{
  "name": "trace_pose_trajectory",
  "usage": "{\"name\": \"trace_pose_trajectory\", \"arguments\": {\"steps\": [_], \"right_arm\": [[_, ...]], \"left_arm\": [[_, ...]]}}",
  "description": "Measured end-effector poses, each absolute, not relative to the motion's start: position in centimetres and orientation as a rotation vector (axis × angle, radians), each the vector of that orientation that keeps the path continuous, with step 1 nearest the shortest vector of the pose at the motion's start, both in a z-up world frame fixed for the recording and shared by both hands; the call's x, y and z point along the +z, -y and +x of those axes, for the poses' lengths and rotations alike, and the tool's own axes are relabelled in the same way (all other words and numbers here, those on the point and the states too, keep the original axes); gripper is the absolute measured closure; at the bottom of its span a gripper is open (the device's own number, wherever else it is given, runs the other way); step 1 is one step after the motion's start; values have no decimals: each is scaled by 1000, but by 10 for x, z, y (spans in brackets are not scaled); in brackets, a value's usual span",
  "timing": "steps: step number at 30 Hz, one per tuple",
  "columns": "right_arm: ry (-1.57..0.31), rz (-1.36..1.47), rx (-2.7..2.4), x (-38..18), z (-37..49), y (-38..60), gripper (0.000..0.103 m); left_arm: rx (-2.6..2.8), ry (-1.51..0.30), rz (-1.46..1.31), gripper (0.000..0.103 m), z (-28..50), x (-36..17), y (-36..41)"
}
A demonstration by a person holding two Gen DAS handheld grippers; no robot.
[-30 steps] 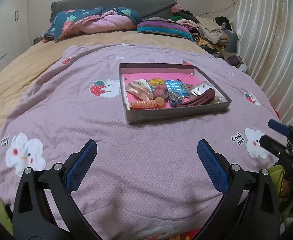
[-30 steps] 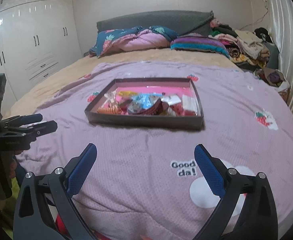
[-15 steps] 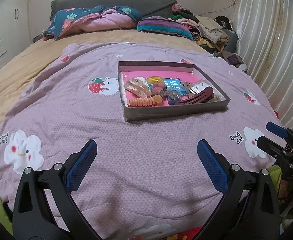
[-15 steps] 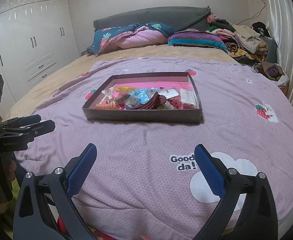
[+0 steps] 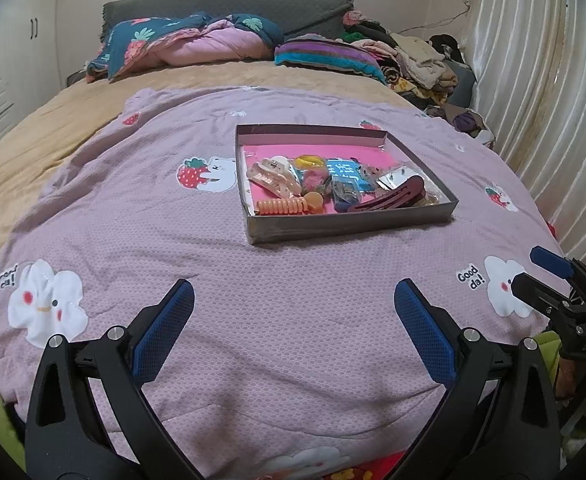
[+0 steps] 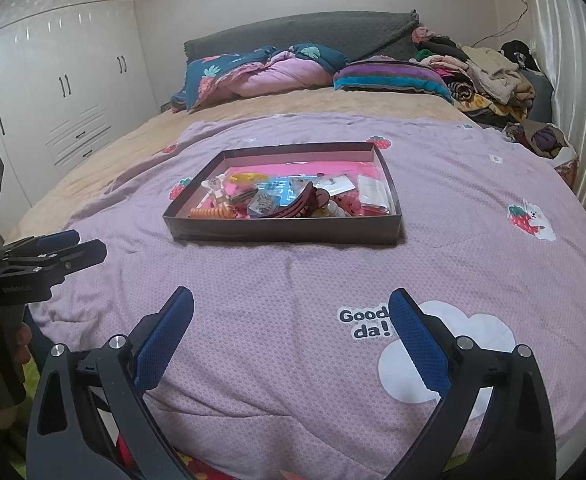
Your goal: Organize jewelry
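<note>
Jewelry box (image 5: 349, 222), a shallow dark tray with a pink floor, lies flat on the lilac quilt (image 5: 213, 248) near the bed's middle, at 12 o'clock from both grippers and well apart from them.

Largest to smallest:

Bed with tan sheet (image 5: 33, 152), grey headboard (image 5: 221, 0) at the far end, and a white wardrobe (image 6: 53, 92) at 10 o'clock in the right wrist view.

Lilac quilt, printed with strawberries, white bears and clouds; beside one cloud the words "Good da!" (image 6: 367, 322) can be read, at 1 o'clock from the right gripper. A like print at 9 o'clock in the left wrist view is too tilted to read in full.

Folded floral duvet (image 5: 181, 44) and striped pillow (image 5: 325, 56) at the head; heaped clothes (image 5: 413, 60) at 1 o'clock.

Left gripper (image 5: 293, 312): jaws spread wide, blue pads (image 5: 165, 328) facing each other, nothing between them, above the quilt's near edge.

Right gripper (image 6: 291, 314): likewise released and empty.

Box contents, crowded toward the near wall: a maroon hair clip (image 5: 389, 198), a cream claw clip (image 5: 271, 176), a blue card (image 5: 347, 174) whose print is too small to read, an orange coil tie (image 5: 281, 207), a yellow piece (image 5: 309, 161), and clear packets (image 6: 373, 194) at the right.
</note>
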State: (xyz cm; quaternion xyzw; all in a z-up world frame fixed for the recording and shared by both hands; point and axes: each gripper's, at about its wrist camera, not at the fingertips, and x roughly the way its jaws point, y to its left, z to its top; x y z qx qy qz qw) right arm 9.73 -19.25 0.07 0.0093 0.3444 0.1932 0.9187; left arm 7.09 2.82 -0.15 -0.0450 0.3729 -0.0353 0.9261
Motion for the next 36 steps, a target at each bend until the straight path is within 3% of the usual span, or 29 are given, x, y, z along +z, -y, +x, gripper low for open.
{"name": "trace_pose_trajectory", "arguments": {"steps": [36], "right_arm": [[-715, 22, 397, -1, 98, 192, 6]], "left_arm": [[-73, -792, -89, 9, 73, -10, -25]]}}
